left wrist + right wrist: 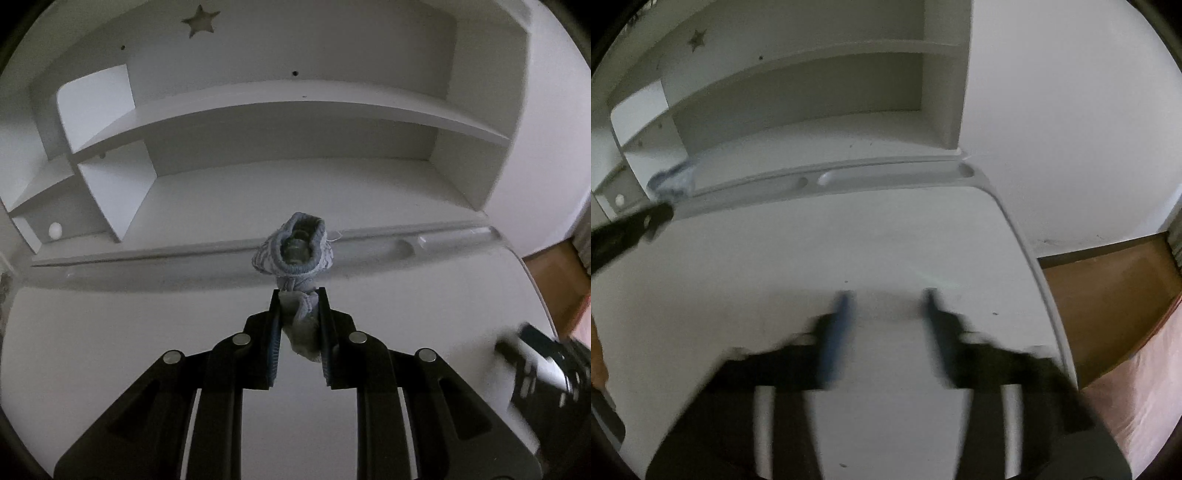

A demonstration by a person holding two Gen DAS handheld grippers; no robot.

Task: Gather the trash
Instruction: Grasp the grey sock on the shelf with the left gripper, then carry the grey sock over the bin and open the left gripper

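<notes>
Your left gripper [298,295]: matte black linkage arms joined by round silver pivot pins, with blue ribbed pads lining its fingers [275,332]. Your right gripper [886,295], blurred, looks alike.

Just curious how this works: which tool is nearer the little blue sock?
Left. The left tool is clamped on the sock; the right tool is off to its right over the bare desk.

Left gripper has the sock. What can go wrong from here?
1. The left gripper pinches the sock by one end only. The bulk sticks out past the fingertips, so it may slip out while carried.
2. The right gripper view is blurred. I cannot tell whether anything sits between its jaws, so a grab there may come up empty.
</notes>
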